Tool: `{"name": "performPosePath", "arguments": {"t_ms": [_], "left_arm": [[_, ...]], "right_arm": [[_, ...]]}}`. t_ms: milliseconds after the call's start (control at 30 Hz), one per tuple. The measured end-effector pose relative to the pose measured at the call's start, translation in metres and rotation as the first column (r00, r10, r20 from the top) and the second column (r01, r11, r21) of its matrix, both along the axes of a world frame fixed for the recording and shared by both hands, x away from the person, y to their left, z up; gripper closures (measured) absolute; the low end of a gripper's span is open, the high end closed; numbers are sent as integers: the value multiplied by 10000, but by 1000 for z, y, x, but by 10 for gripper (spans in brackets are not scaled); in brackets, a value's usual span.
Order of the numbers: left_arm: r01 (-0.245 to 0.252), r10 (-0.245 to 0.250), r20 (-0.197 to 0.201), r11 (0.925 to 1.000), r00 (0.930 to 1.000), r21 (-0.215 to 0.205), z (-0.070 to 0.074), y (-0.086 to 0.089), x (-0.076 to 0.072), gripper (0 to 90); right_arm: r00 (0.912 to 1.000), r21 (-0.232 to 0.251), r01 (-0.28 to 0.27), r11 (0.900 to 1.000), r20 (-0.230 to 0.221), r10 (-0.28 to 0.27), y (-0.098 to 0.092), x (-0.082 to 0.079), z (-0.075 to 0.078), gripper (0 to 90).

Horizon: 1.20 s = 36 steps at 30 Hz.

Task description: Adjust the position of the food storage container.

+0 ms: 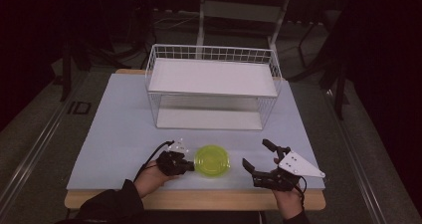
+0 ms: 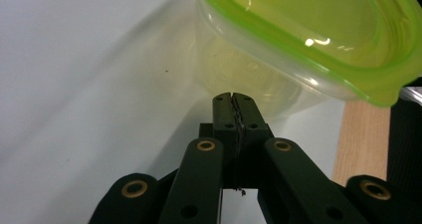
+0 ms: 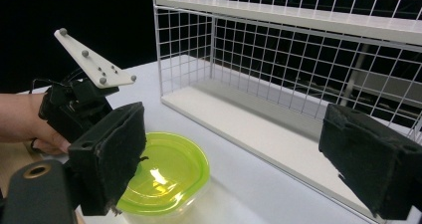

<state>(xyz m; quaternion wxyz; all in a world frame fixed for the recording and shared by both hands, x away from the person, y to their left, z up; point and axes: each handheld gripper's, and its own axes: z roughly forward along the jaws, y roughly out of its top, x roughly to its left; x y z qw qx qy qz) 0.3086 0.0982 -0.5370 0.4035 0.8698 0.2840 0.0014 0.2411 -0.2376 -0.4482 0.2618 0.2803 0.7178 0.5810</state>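
A clear plastic container with a lime-green lid (image 1: 212, 160) sits near the front middle of the white table. My left gripper (image 1: 190, 165) lies at its left side, jaws shut with nothing between them. In the left gripper view the closed tips (image 2: 232, 97) point at the container's clear wall (image 2: 249, 69) just under the lid rim; I cannot tell whether they touch it. My right gripper (image 1: 255, 153) stands open a short way right of the container. In the right gripper view its pads (image 3: 112, 154) stand wide apart, with the container (image 3: 164, 176) low at the left and the left gripper (image 3: 74, 104) behind it.
A white wire rack with two shelves (image 1: 214, 84) stands at the back middle of the table, its open side facing me. The bare white tabletop (image 1: 124, 124) lies between rack and container. The wooden front edge (image 1: 199, 200) runs just below both hands.
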Motion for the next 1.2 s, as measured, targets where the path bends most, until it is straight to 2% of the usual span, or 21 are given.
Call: {"name": "performPosePath", "arguments": {"t_ms": [33,100,133,267,433,467,600,633,667,733,833,867,933,967,1033,1100,1200], "left_arm": [[-211,211,46,9998,9998,25,1,5,1,899],[-330,330,44,9994,9994,29,3,8,2,898],[-589,589,94,9983,9982,0,7,16,2,897],[-809,812,182,9966,9965,-179,15,29,3,886],[-1153,1178,278,9901,9926,-796,33,45,-1,870],[-1194,1230,281,9872,9920,-1055,39,49,-5,856],[-1181,1254,479,9840,9909,-1332,47,51,-11,812],[-1160,1262,605,9820,9902,-1492,52,52,-15,788],[-1160,1262,605,9820,9902,-1492,52,52,-15,767],[-1103,1235,661,9784,9901,-1750,58,52,-18,743],[-1059,1267,929,9737,9876,-2019,67,51,-23,652],[-1114,1343,1028,9728,9856,-2033,69,51,-24,541],[-1068,1349,1101,9673,9847,-2299,73,51,-27,460],[-1109,1416,1174,9654,9829,-2361,74,51,-28,411],[-1070,1425,1228,9601,9821,-2585,76,51,-30,399],[-1145,1536,1310,9572,9794,-2660,78,49,-33,337],[-1132,1526,1290,9560,9798,-2706,78,48,-35,305]], "right_arm": [[10000,-7,2,10000,0,-2,0,0,0,110],[10000,-15,6,10000,-3,-6,0,0,0,110],[10000,-27,9,10000,-8,-10,0,0,0,110],[9999,-56,-16,10000,-110,16,0,1,-1,110],[9996,-65,-181,9998,-201,179,2,3,-2,110],[9993,-98,-257,9996,-257,255,3,3,-2,110],[9991,-218,-286,9994,-307,279,5,4,-2,110],[9990,-260,-321,9991,-324,312,6,4,-2,109],[9990,-260,-321,9991,-324,312,6,4,-2,109],[9987,-212,-368,9991,-363,360,7,4,-2,110],[9987,-213,-419,9989,-292,413,8,2,-1,110],[9986,-156,-466,9988,-273,461,9,2,0,110],[9985,-20,-444,9990,-318,443,9,2,1,110],[9970,127,-631,9979,-434,636,9,3,1,110],[9965,83,-716,9974,-422,719,8,3,1,110],[9954,-207,-865,9960,-435,855,10,2,2,110],[9942,-365,-946,9948,-549,925,13,4,2,113]]}}
